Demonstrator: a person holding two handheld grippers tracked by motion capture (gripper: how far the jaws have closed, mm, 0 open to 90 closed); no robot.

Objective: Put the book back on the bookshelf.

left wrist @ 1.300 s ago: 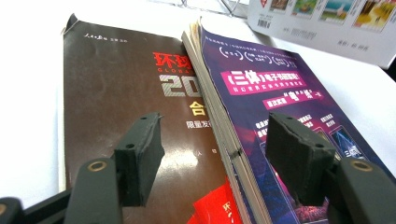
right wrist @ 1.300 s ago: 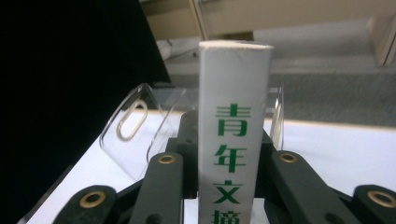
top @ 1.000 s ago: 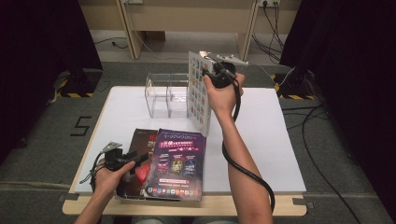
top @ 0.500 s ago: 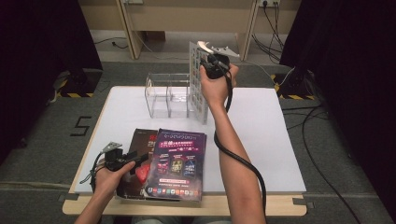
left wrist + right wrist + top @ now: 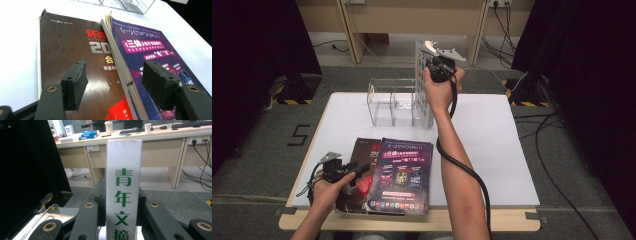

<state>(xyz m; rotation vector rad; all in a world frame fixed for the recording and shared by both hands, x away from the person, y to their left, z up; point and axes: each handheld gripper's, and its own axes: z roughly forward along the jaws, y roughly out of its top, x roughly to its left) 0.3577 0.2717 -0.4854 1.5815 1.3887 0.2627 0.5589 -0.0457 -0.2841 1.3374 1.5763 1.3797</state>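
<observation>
An upright book (image 5: 423, 97) with a patterned cover stands at the right end of the clear acrylic rack (image 5: 387, 105). My right gripper (image 5: 434, 67) is shut on its top. In the right gripper view its white spine with green characters (image 5: 123, 187) sits between the jaws of the right gripper (image 5: 122, 220). Near the front of the table lie a brown magazine (image 5: 361, 156) and a purple magazine (image 5: 402, 172) that overlaps it. My left gripper (image 5: 358, 170) is low over them and open. Its pads (image 5: 75, 83) straddle the purple magazine's page edge (image 5: 120, 65) without pressing on it.
The white table (image 5: 492, 135) has bare room on its right half. Black curtains hang on both sides. A wooden desk (image 5: 160, 135) stands beyond the table, and cables (image 5: 552, 150) lie on the floor at the right. My right gripper's cable trails along the forearm.
My right hand has carried the upright book a little leftward to the rack's right end and turned it more edge-on. The left gripper and both magazines have kept still.
</observation>
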